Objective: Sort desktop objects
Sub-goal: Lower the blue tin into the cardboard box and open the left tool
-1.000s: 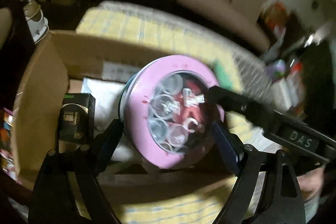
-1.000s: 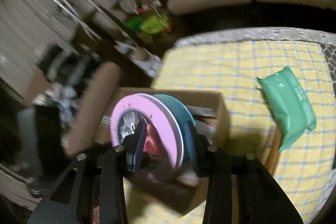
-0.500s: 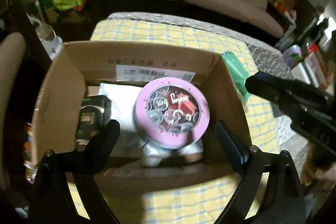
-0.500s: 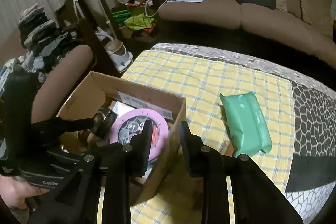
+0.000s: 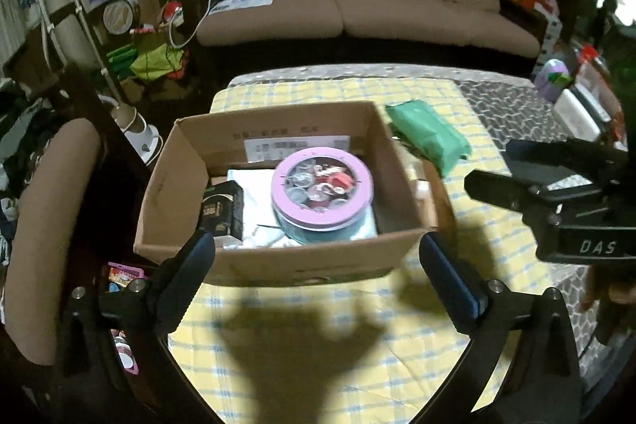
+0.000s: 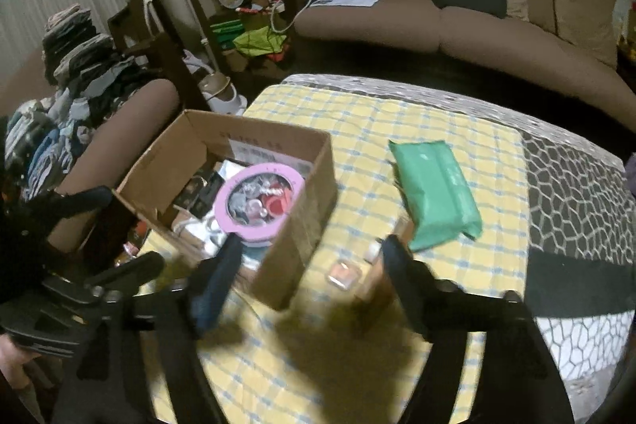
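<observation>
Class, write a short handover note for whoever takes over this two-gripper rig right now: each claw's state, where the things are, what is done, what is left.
Left claw: open, empty, jaws just widened.
Right claw: open, empty, jaws just opened.
Round pink-lidded tin: inside brown cardboard box, beside small black carton. Done.
Green plastic packet: on yellow checked cloth, outside the box.
Small items by the right claw: blurred, unidentified.
Left: probably the packet and those.
</observation>
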The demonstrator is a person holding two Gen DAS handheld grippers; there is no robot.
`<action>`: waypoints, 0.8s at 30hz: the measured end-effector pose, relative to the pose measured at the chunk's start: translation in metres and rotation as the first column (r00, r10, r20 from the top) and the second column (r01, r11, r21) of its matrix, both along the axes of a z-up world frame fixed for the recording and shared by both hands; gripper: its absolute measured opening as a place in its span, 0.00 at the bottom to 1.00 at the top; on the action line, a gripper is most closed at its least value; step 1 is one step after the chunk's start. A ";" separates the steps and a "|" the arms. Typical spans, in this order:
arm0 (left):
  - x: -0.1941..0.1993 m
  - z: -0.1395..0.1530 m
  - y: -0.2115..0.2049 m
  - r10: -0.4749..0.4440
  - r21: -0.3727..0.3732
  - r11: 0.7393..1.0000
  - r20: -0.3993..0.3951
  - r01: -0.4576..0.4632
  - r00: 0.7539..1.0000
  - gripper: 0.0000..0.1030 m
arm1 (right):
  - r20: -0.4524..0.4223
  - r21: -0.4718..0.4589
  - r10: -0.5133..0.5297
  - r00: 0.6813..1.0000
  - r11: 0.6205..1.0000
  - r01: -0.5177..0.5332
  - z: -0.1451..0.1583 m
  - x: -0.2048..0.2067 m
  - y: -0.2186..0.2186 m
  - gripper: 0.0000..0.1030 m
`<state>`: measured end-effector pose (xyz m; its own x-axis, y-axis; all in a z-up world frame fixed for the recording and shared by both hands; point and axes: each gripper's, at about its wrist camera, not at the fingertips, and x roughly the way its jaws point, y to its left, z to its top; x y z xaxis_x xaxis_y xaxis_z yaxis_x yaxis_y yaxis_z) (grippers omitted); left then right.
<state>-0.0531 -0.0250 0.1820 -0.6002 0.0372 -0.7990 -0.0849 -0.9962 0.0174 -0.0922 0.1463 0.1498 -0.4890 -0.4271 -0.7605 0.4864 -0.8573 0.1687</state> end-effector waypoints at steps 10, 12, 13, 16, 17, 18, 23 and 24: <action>0.047 0.010 0.055 -0.058 0.032 0.998 -0.037 0.059 0.998 1.00 | 0.013 -0.031 -0.039 0.999 0.999 0.040 0.006 0.039 0.057 0.85; 0.055 0.006 0.067 -0.066 0.064 0.996 -0.042 0.068 0.997 1.00 | 0.014 -0.047 -0.052 0.999 0.998 0.053 0.007 0.044 0.073 0.86; 0.060 0.001 0.074 -0.069 0.088 0.993 -0.045 0.073 0.997 1.00 | 0.016 -0.053 -0.058 0.998 0.997 0.058 0.008 0.046 0.079 0.86; 0.070 -0.018 0.091 -0.071 0.150 0.986 -0.053 0.078 0.996 1.00 | 0.027 -0.075 -0.085 0.996 0.993 0.086 0.005 0.049 0.104 0.88; 0.073 -0.023 0.097 -0.067 0.163 0.984 -0.059 0.076 0.996 1.00 | 0.033 -0.083 -0.093 0.995 0.992 0.096 0.003 0.050 0.111 0.88; 0.074 -0.031 0.102 -0.063 0.172 0.982 -0.062 0.073 0.996 1.00 | 0.040 -0.089 -0.103 0.994 0.990 0.106 0.001 0.050 0.120 0.88; 0.067 -0.070 0.127 -0.048 0.199 0.978 -0.053 0.058 0.997 1.00 | 0.099 -0.137 -0.148 0.984 0.977 0.161 -0.018 0.049 0.156 0.89; 0.063 -0.076 0.131 -0.049 0.198 0.979 -0.053 0.058 0.997 1.00 | 0.117 -0.154 -0.156 0.981 0.973 0.173 -0.024 0.049 0.163 0.89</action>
